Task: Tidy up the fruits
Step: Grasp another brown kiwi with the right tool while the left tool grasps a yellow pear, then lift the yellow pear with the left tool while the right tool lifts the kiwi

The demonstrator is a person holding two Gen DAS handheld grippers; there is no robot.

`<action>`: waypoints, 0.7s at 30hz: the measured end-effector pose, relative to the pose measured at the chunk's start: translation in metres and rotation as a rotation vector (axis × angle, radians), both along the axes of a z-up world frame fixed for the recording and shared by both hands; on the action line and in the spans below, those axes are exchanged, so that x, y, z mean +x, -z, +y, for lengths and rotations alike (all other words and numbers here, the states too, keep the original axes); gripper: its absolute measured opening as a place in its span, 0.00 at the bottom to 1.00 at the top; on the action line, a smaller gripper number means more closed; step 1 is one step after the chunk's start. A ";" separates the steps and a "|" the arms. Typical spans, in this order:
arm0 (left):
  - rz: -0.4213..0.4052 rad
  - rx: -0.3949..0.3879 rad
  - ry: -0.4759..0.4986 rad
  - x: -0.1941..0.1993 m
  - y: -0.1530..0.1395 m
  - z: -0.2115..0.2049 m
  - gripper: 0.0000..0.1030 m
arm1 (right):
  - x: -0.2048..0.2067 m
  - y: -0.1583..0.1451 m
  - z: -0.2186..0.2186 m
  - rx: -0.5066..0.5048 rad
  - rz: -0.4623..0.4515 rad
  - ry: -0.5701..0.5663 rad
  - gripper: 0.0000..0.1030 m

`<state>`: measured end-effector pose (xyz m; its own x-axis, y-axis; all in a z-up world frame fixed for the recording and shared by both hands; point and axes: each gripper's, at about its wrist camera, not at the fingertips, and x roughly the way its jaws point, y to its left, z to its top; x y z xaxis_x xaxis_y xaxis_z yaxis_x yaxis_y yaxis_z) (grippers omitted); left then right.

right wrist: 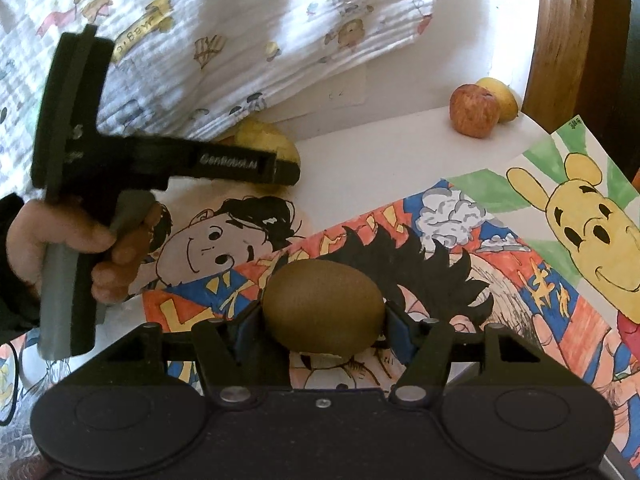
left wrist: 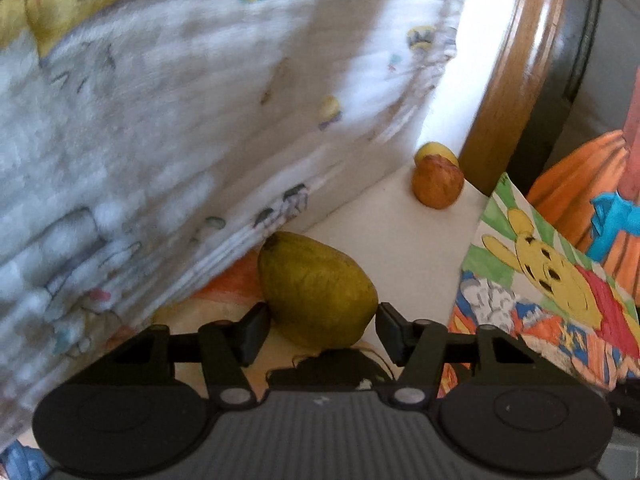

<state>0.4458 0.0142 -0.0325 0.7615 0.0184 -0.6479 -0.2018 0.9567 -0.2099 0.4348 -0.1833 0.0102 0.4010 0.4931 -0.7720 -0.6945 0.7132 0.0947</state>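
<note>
A green-yellow pear (left wrist: 316, 288) lies at the edge of a printed cloth, and my left gripper (left wrist: 322, 320) is shut on it, one pad against each side. From the right wrist view the left gripper (right wrist: 280, 168) comes in from the left and half hides the pear (right wrist: 260, 136). My right gripper (right wrist: 322, 322) is shut on a brown kiwi (right wrist: 322, 306), held over the coloured drawings. A red apple (left wrist: 438, 184) (right wrist: 474, 110) and a yellow fruit (left wrist: 434, 150) (right wrist: 502, 94) behind it sit together at the far corner of the white table.
A white cloth with cartoon prints (left wrist: 180, 120) (right wrist: 240, 32) hangs over the left and back. Coloured drawings (right wrist: 440, 248) (left wrist: 552, 280) cover the near table. A curved wooden rim (left wrist: 508, 80) (right wrist: 568, 40) stands at the right. A hand (right wrist: 80, 248) grips the left gripper's handle.
</note>
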 end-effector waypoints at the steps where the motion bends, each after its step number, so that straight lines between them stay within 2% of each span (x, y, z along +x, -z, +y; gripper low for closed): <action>1: 0.004 0.006 0.010 -0.002 0.000 -0.002 0.61 | 0.000 0.000 0.000 0.002 0.002 0.001 0.64; 15: 0.031 -0.014 0.067 -0.021 -0.007 -0.012 0.60 | -0.007 -0.001 -0.003 0.018 -0.007 0.018 0.63; 21: -0.003 -0.008 0.103 -0.033 -0.017 -0.017 0.57 | -0.013 -0.006 -0.009 0.034 -0.006 0.034 0.63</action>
